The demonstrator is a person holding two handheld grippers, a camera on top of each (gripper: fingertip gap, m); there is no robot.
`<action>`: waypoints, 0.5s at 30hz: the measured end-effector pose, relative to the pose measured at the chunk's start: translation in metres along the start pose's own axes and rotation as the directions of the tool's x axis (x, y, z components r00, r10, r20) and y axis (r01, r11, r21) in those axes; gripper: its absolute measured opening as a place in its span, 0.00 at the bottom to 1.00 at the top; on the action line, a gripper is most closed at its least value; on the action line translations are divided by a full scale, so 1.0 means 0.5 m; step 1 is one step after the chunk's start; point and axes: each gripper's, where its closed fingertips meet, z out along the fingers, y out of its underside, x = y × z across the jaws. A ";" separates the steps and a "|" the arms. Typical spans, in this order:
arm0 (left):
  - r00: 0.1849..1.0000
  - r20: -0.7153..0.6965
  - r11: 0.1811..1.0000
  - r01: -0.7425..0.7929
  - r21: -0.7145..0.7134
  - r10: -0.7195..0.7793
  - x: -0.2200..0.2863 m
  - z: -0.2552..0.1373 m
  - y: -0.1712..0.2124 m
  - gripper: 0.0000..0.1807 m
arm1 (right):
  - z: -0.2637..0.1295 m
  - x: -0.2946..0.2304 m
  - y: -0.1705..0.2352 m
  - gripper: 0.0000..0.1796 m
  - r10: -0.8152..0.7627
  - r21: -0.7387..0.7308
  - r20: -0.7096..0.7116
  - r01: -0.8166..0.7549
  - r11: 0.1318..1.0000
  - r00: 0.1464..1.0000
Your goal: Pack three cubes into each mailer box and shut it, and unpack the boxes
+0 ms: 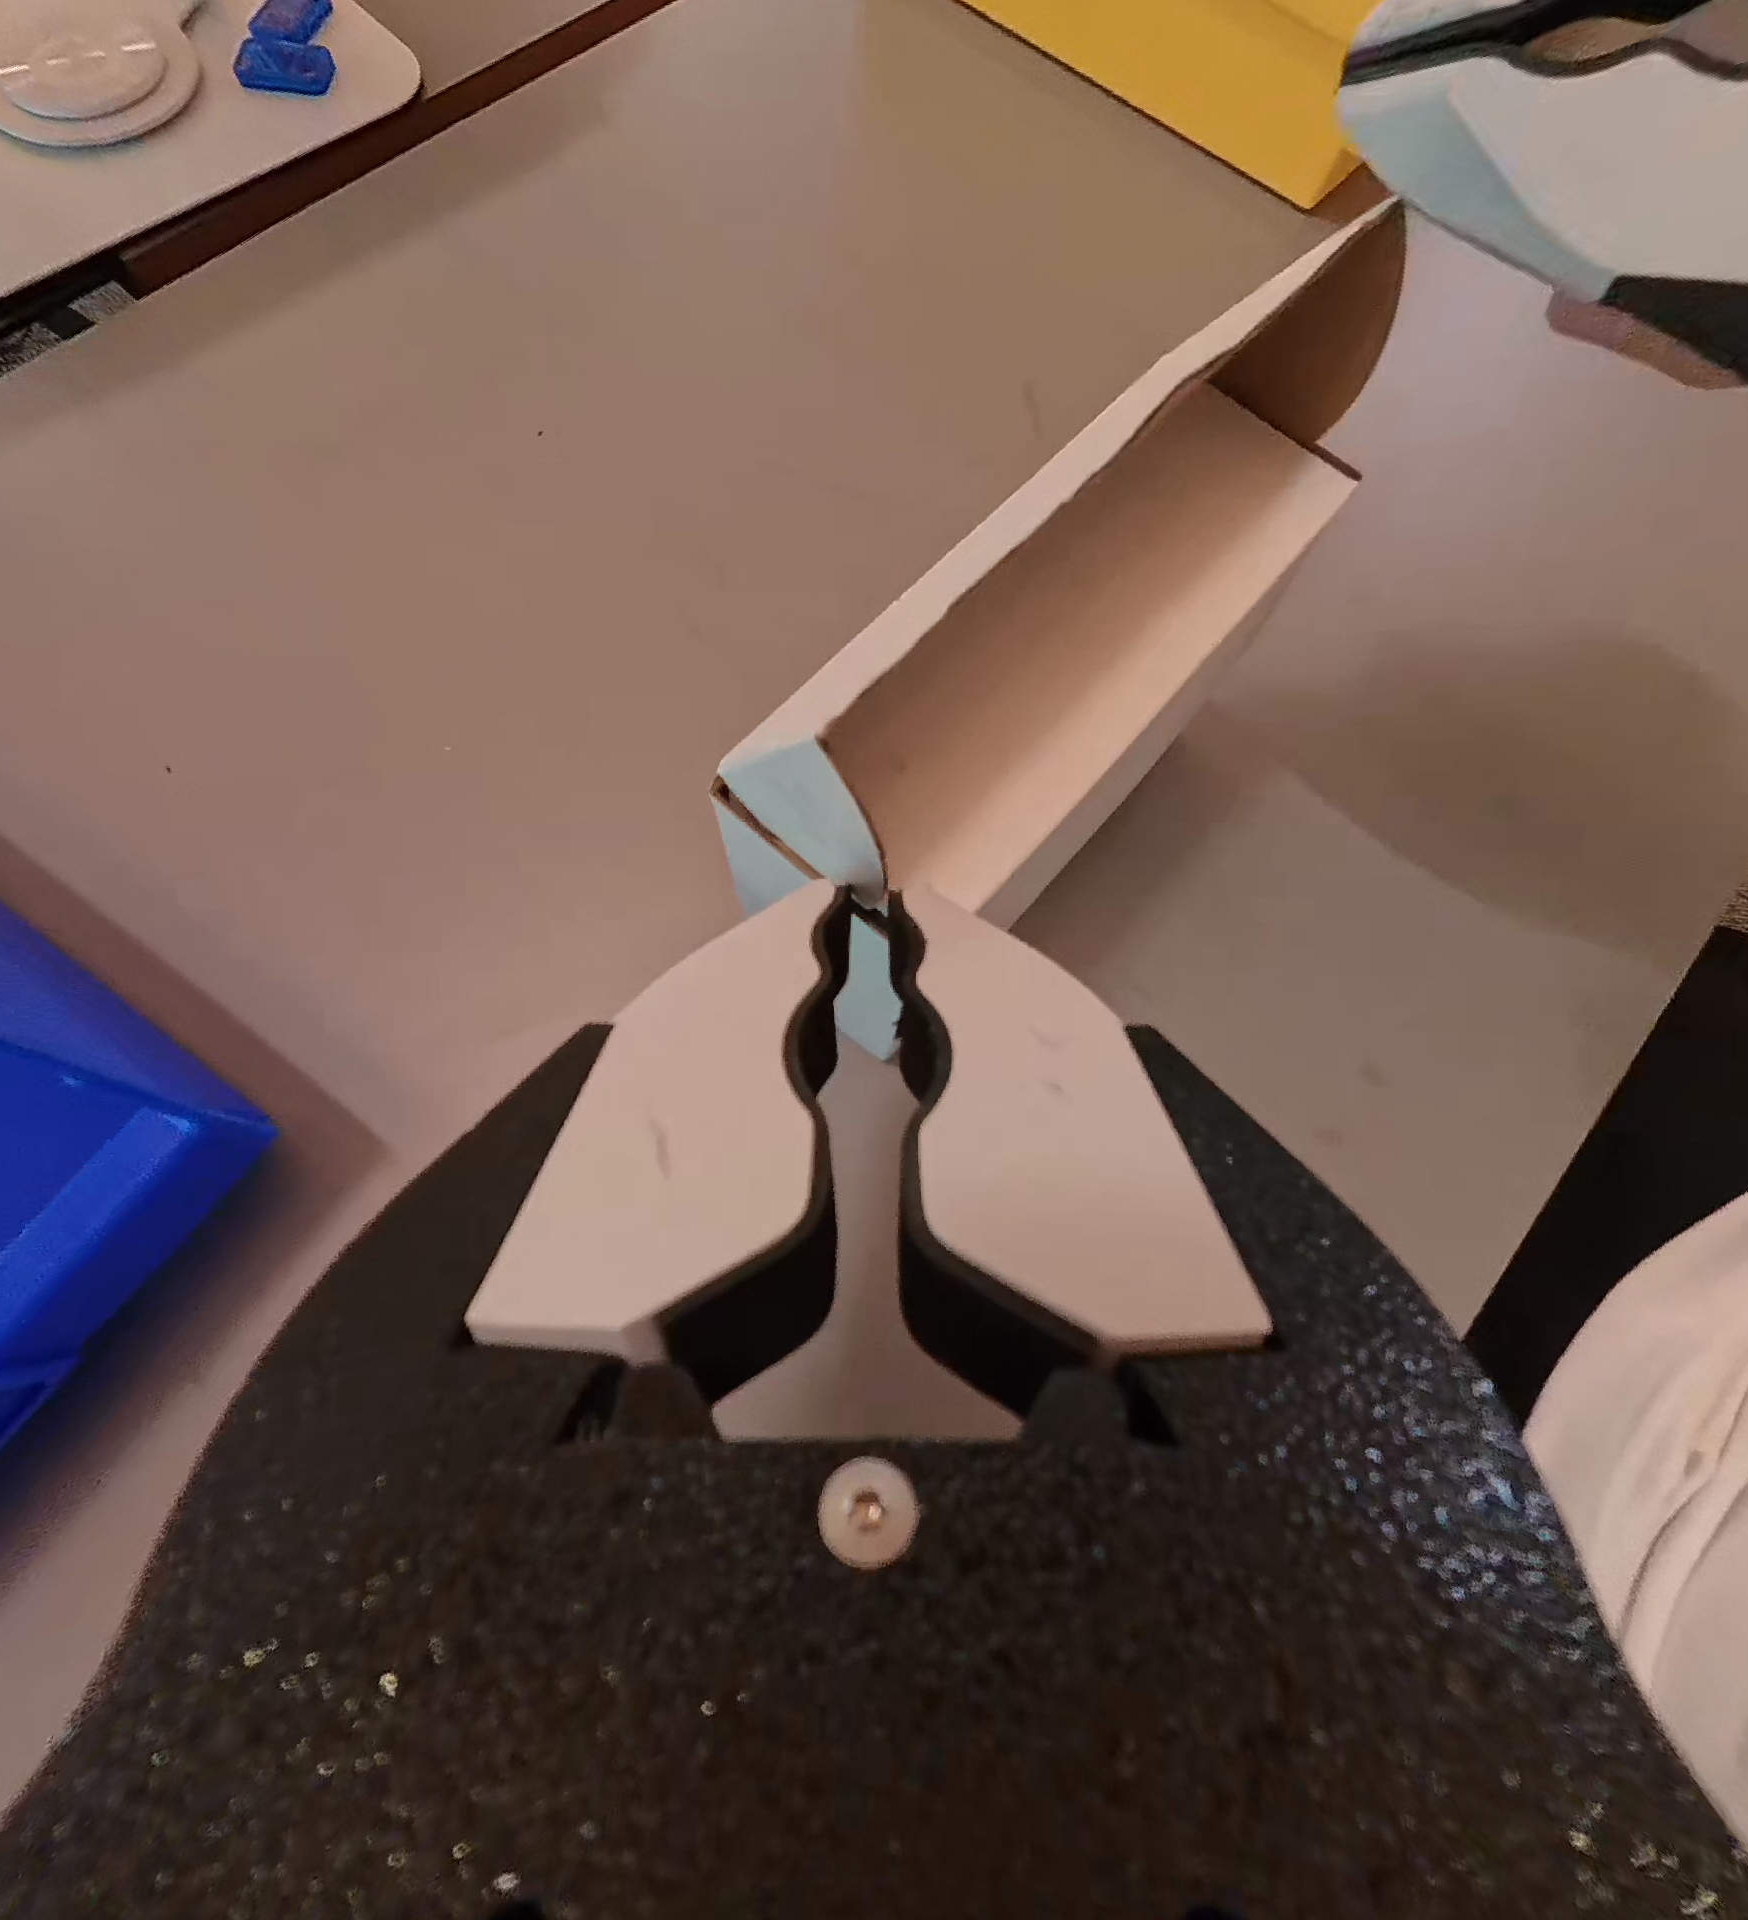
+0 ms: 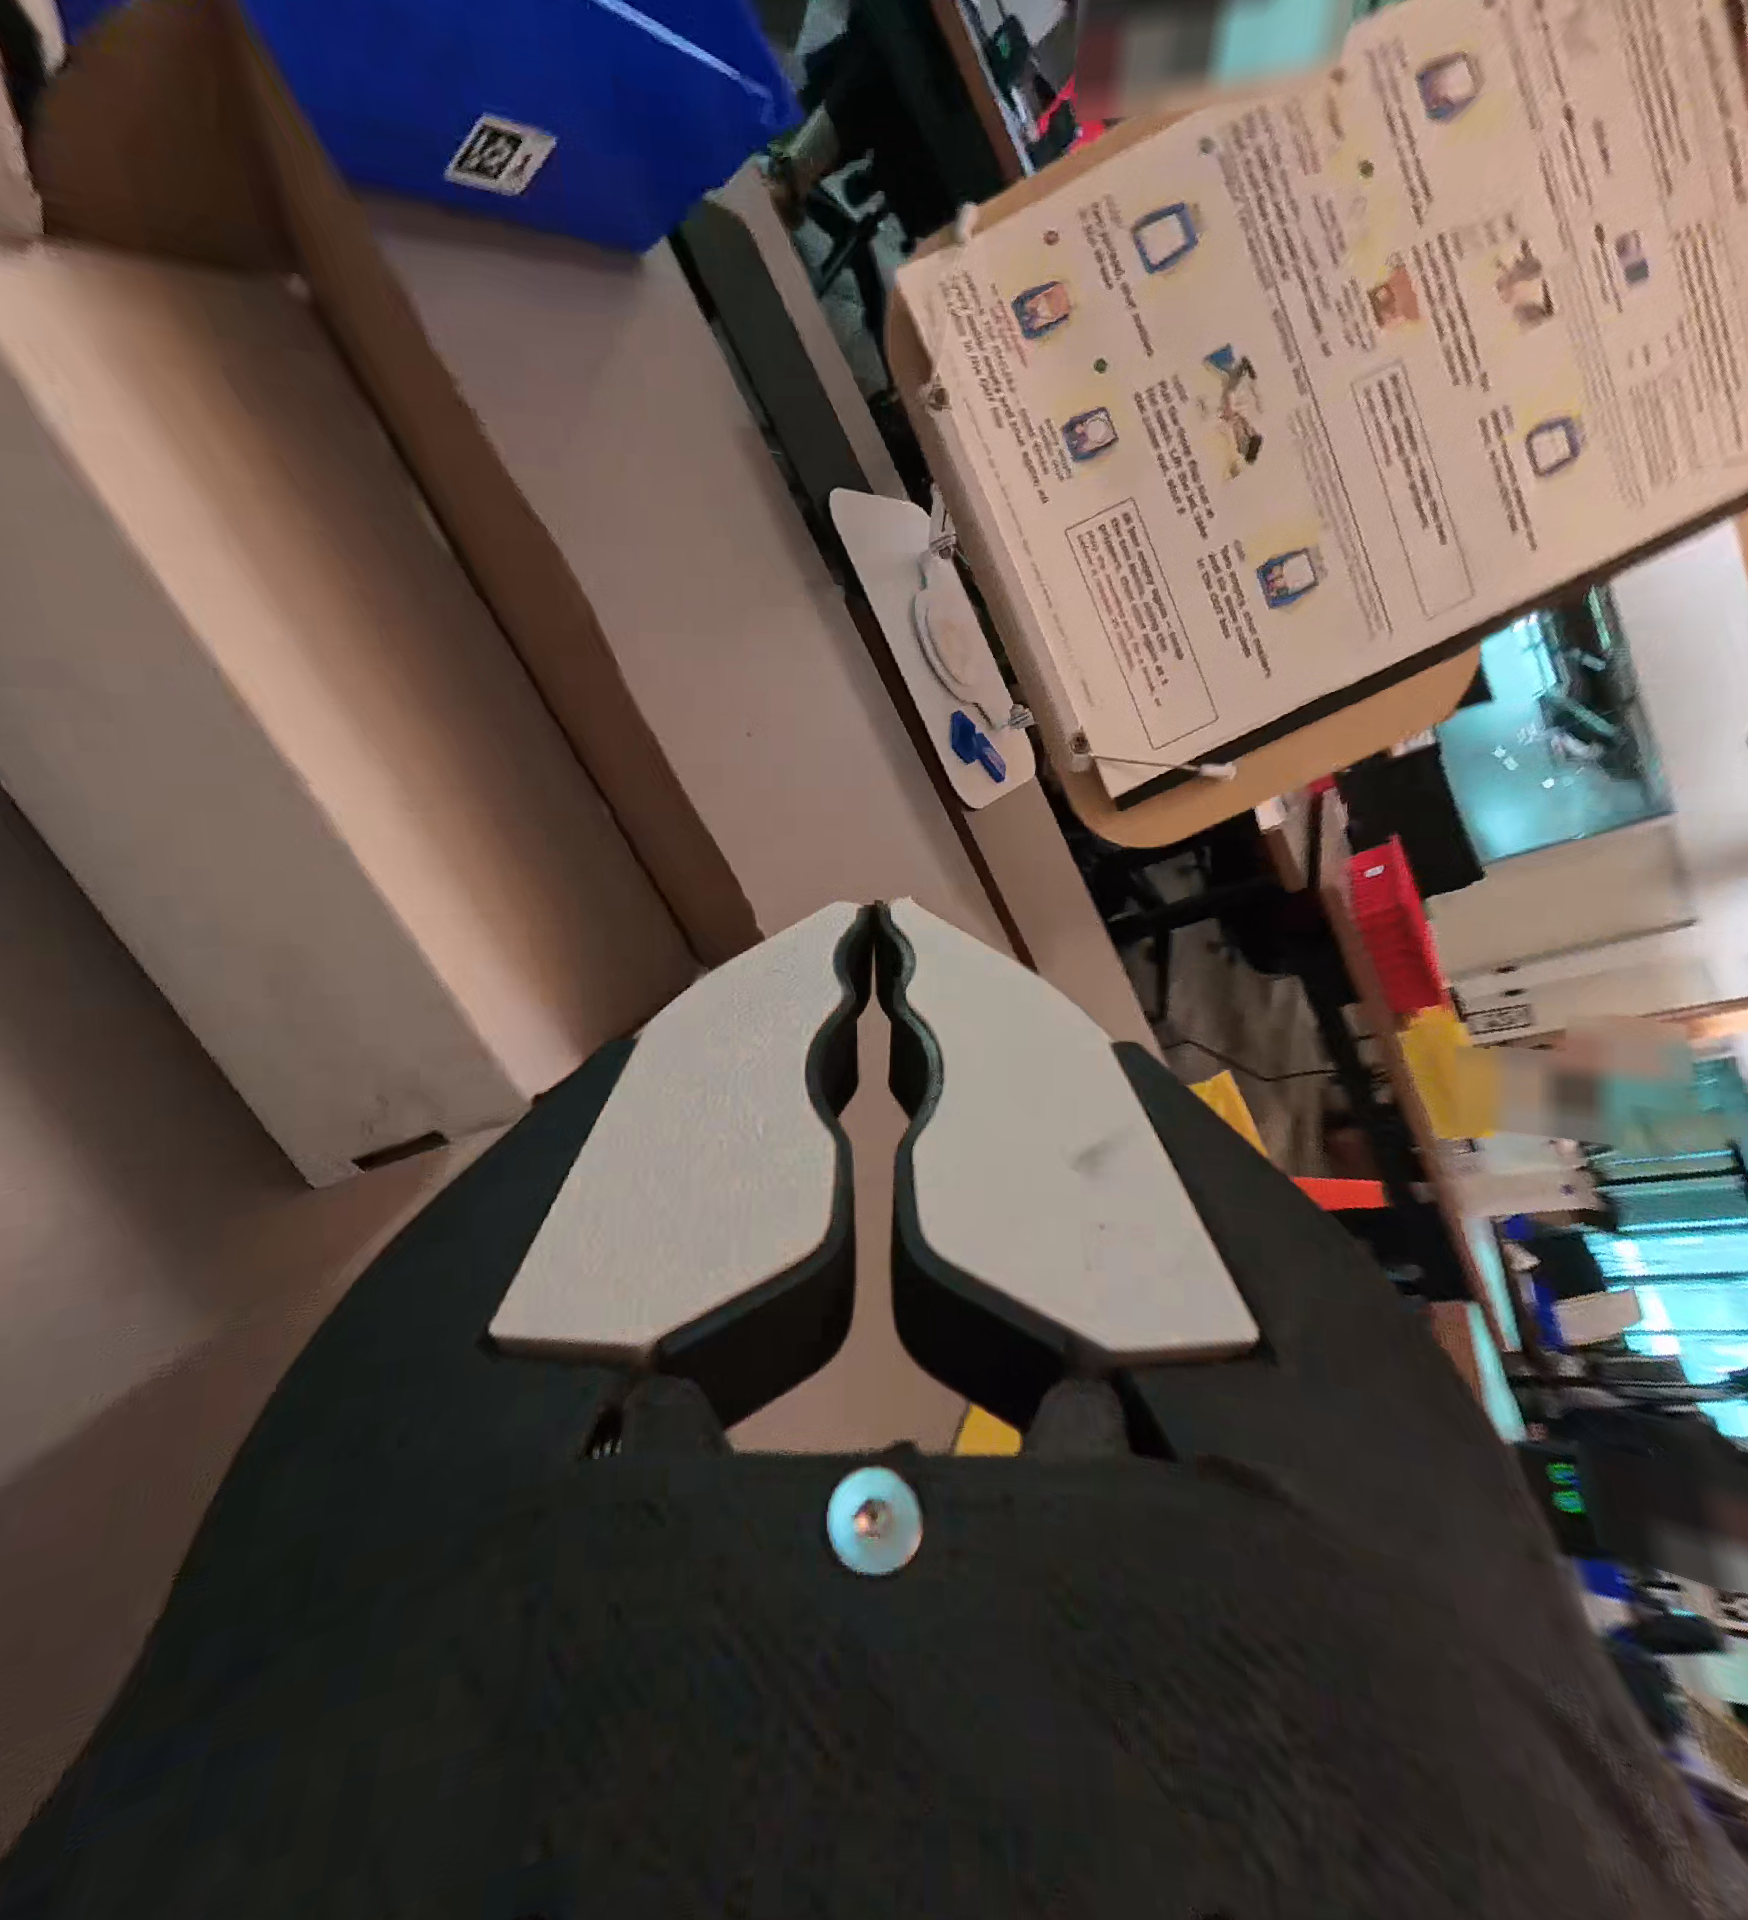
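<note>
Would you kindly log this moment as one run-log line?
left hand-held gripper: shut on mailer box corner flap | right hand-held gripper: shut, empty | cubes: none visible

Beige table (image 1: pixel 434 499) with white mailer box (image 1: pixel 1057 665)

Box: the box (image 1: pixel 1036 665) sits in the middle of the table (image 1: pixel 434 520), its near corner between the fingers of the left gripper (image 1: pixel 868 914).
Bin: the bin (image 1: pixel 39 1174) is left of the box.
Right gripper: the right gripper (image 1: pixel 1576 156) is behind the box's far end.
Pad: the pad (image 1: pixel 226 114) lies far back on the left.
</note>
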 end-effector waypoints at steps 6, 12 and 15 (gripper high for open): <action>0.999 -0.038 1.000 -0.016 -0.012 0.015 0.006 -0.005 0.005 0.06 | -0.004 -0.020 0.004 0.00 -0.161 -0.037 0.009 0.161 0.986 0.987; 0.989 0.052 0.958 -0.146 0.245 0.138 -0.005 -0.074 -0.077 0.03 | -0.011 -0.038 0.011 0.00 -0.153 -0.006 0.014 0.153 0.988 0.988; 0.942 0.204 0.868 -0.327 0.373 0.267 -0.009 -0.075 -0.118 0.00 | -0.012 -0.039 0.011 0.00 -0.167 -0.009 -0.013 0.166 0.986 0.986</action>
